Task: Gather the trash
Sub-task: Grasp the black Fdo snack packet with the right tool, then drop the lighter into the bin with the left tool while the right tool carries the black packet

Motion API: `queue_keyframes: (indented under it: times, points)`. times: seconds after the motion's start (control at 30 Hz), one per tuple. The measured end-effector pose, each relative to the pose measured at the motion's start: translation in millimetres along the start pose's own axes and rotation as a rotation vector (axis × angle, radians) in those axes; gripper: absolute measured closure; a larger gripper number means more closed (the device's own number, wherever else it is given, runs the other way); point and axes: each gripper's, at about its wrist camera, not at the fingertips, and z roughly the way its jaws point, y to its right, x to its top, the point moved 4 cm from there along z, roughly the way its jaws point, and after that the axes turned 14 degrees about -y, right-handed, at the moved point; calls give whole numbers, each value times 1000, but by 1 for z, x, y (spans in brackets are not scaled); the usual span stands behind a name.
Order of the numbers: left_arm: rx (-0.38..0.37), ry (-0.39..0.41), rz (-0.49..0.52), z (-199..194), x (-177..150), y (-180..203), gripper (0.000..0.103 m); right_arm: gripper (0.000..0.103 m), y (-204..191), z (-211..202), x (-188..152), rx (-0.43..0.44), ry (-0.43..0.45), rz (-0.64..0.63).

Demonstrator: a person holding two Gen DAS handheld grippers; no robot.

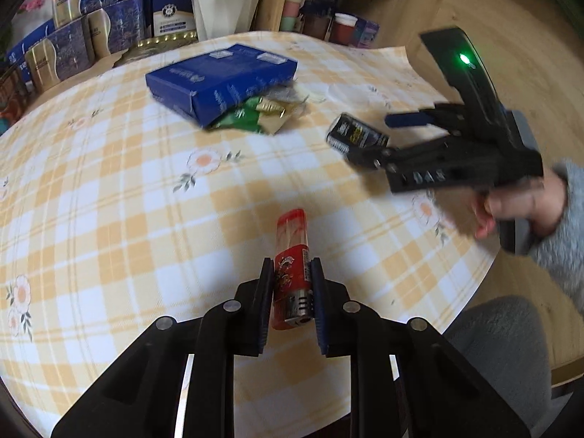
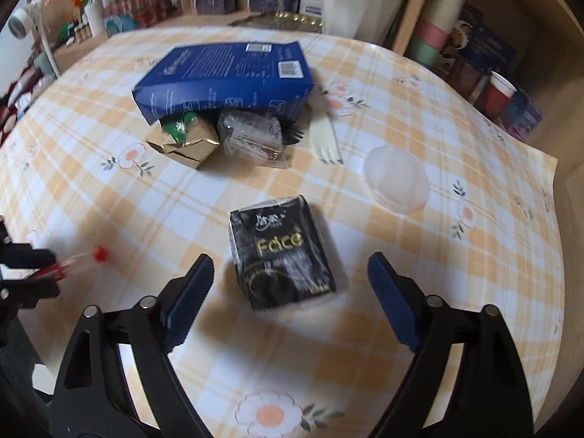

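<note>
Left tongs point(image 1: 292, 273) pinch a red lighter point(image 1: 292, 273), pads pressed on both of its sides, metal cap toward the camera, clear red end pointing away over the worktop point(image 1: 109, 200). From the right wrist view I see those tongs at the left edge with the lighter point(image 2: 73, 261) blurred. Right tongs point(image 2: 290, 284) stand wide, nothing gripped; a black tissue pack point(image 2: 283, 255) lies flat on the worktop point(image 2: 401, 328) between the two pads, touching neither. In the left wrist view the right tongs point(image 1: 368, 138) sit just at that pack point(image 1: 356, 137), a hand point(image 1: 518, 208) in a grey sleeve on the handle. Farther back, a blue box point(image 2: 226, 73) lies on its side with trash at its mouth: a green and gold wrapper point(image 2: 186, 138) and a crumpled clear bag point(image 2: 252, 135). Right of these, a pale fork point(image 2: 326, 138) and a clear round lid point(image 2: 396, 179) lie on the checked cloth. Boxes, cups and a white plant pot point(image 1: 226, 3) stand behind the worktop.
</note>
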Motion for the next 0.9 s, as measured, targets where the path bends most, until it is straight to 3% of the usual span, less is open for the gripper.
queue_keyframes:
  times: [0.1, 0.37, 0.67, 0.9]
  points:
    - [8, -28, 22, 7, -5, 0, 85, 48, -2, 6, 3, 29, -14, 6]
    - [47, -51, 54, 20, 3, 7, 81, 68, -1, -6, -7, 98, 44, 52]
    - [78, -67, 41, 27, 21, 10, 81, 72, -2, -44, -51, 265, 183, 260]
    - [15, -62, 18, 18, 2, 13, 82, 73, -26, -74, -110, 343, 250, 343]
